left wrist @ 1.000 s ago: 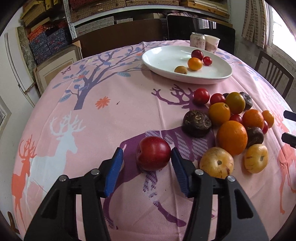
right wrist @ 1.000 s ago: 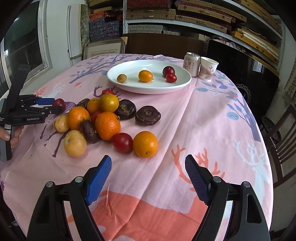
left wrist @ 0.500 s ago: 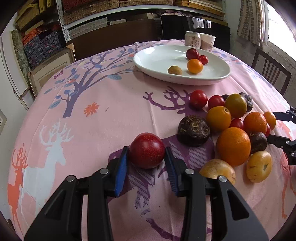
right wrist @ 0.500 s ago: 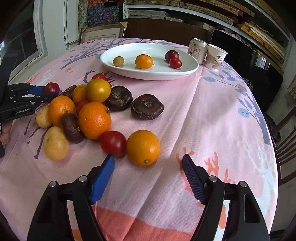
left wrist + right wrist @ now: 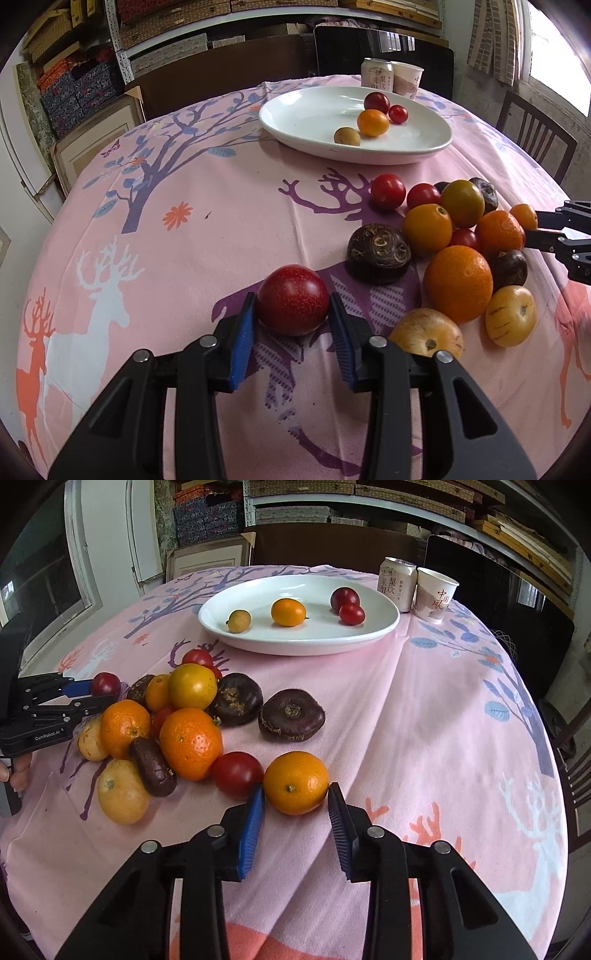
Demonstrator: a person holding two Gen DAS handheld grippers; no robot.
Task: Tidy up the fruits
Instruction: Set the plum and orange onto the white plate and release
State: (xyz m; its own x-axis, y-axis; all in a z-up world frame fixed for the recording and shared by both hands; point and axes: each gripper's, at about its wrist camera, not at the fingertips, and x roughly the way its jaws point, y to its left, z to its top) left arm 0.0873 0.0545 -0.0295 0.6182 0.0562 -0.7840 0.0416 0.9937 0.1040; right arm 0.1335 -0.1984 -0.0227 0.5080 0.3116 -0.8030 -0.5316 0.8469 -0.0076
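My left gripper (image 5: 293, 301) is shut on a red plum (image 5: 293, 291) that rests on the pink tablecloth, its blue pads pressing on both sides. The right wrist view shows the same grip at the far left, left gripper (image 5: 88, 695) on the plum (image 5: 106, 683). My right gripper (image 5: 295, 791) is closing its jaws on an orange (image 5: 295, 781) at the near edge of the fruit pile, and both pads touch it. A white plate (image 5: 258, 594) at the back holds a few small fruits. Its rim (image 5: 295, 122) also shows in the left wrist view.
A pile of several oranges, tomatoes, yellow fruits and dark brown fruits (image 5: 192, 716) lies between the grippers. A drink can (image 5: 397, 583) and a paper cup (image 5: 436, 594) stand behind the plate. A dark chair (image 5: 535, 136) stands at the table's far right edge.
The left jaws closed onto the red plum. The right gripper moved forward to the orange and its jaws narrowed from wide apart to touching it.
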